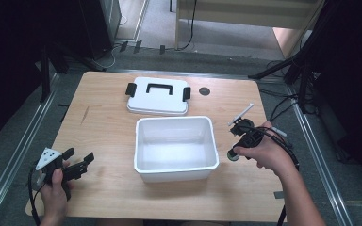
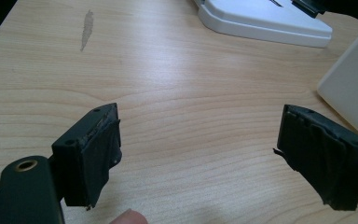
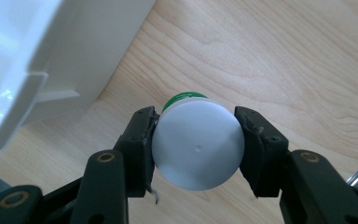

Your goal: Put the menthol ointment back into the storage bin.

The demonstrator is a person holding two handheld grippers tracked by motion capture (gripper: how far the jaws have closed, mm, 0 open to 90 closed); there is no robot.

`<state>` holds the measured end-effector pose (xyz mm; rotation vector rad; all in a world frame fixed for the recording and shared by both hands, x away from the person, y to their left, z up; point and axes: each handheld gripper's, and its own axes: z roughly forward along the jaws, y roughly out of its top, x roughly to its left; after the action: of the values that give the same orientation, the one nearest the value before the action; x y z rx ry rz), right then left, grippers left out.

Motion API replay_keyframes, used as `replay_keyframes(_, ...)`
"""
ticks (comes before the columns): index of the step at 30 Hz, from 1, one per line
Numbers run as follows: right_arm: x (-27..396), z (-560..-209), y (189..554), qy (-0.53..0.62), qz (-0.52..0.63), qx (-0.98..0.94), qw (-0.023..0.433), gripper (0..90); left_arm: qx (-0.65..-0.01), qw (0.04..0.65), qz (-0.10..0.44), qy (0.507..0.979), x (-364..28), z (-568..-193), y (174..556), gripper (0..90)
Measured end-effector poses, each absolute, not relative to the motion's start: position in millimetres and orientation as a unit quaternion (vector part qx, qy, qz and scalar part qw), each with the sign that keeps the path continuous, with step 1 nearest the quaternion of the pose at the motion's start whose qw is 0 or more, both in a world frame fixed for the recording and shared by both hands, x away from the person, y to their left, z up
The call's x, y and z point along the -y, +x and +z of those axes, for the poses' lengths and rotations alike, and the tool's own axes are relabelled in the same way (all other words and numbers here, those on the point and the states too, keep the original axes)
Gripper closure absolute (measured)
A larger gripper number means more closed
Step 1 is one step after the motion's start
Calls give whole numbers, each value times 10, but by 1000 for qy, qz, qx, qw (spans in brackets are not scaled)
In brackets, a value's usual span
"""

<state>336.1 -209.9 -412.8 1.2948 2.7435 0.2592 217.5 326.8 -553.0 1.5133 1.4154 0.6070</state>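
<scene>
Bottle point(image 3: 196, 144), white-capped with a green band, sits clamped in my right tool point(image 3: 196, 142), just beside the bin point(image 1: 176, 167), likely bound for it. One bin, open-topped for loading; one lid point(image 1: 158, 96) parked behind it on the bench point(image 1: 103, 127). My left tool point(image 2: 196, 154) waits open and empty.
</scene>
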Motion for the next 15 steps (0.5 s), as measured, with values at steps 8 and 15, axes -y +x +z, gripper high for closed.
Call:
replay_keyframes(8, 2034, -3889, 3384, 420, 89, -901, 57, 518, -578, 472, 248, 618, -3267, -5531, 2176, 144)
replay_keyframes(15, 1861, -3611, 3387, 396, 102, -910, 64, 519, -578, 472, 247, 618, -3268, -5530, 2177, 144)
